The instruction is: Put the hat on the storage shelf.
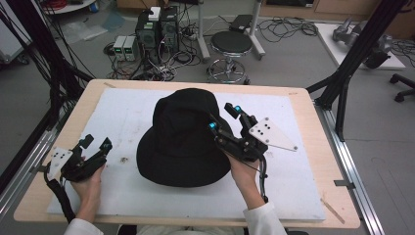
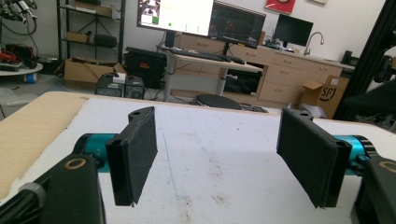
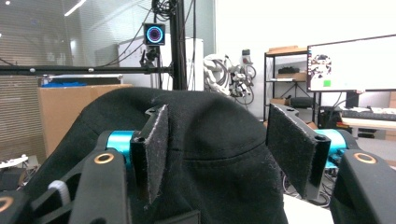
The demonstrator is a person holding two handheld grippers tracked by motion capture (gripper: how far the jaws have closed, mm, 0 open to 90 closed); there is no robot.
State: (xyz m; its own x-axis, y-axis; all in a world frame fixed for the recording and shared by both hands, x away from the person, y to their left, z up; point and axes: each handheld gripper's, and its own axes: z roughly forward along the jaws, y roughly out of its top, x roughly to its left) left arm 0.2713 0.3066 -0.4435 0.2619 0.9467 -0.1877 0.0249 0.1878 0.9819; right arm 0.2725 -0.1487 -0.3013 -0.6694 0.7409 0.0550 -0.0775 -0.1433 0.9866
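One black, round-brimmed bucket hat (image 1: 182, 139)

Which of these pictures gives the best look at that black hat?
The high view: the whole black hat, crown and brim, lies on the white mat. The right gripper view shows only its crown close up between open jaws; the left gripper view faces bare mat.

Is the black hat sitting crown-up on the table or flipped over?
Crown-up: the black hat rests brim-down on the white mat, its domed crown on top.
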